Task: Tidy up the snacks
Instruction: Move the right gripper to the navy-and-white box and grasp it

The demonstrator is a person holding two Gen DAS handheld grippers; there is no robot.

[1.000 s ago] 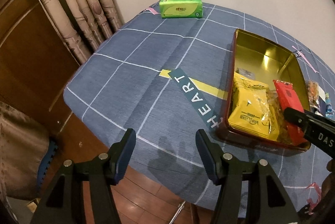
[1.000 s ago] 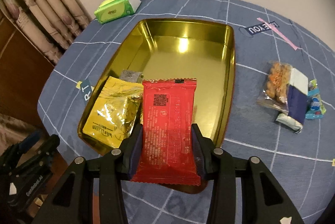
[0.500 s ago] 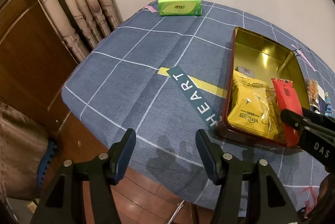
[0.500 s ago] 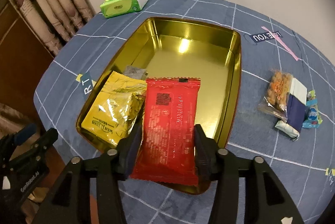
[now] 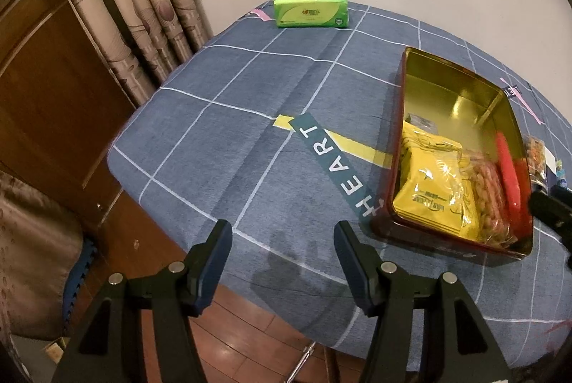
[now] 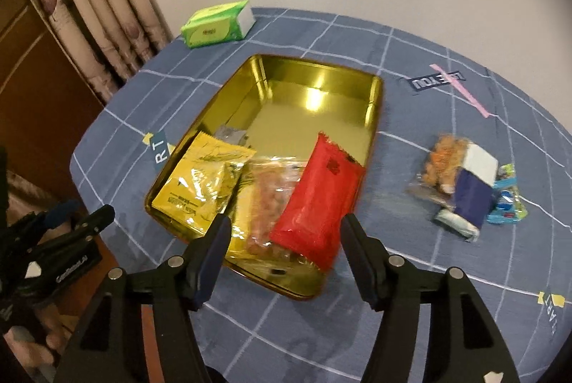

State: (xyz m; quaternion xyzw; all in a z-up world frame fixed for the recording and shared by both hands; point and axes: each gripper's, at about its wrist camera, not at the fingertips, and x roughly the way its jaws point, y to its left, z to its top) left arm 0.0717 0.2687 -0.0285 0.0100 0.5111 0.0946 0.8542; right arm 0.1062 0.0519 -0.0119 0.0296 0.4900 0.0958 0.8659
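A gold tin point(image 6: 314, 104) with a dark red outside point(image 5: 447, 97) stands on the blue checked tablecloth. In its near end lie a yellow packet point(image 6: 200, 182), a clear bag of brown snacks point(image 6: 268, 200) and a red packet point(image 6: 318, 200), which leans against the tin's right wall. My right gripper point(image 6: 286, 222) hovers just above the tin's near rim. Its jaws are opening and the pads do not touch the red packet. My left gripper point(image 5: 281, 229) is open and empty over the table's near edge, left of the tin.
Several loose snacks lie in a pile point(image 6: 464, 186) on the cloth to the right of the tin. A green tissue pack point(image 5: 311, 7) sits at the far edge by the curtain point(image 5: 118, 7). A small grey packet point(image 6: 232, 134) lies behind the yellow one.
The right gripper's jaws spread and let go of the red packet, which now rests tilted in the tin. The right gripper rose and drew back a little. The left gripper stayed put.
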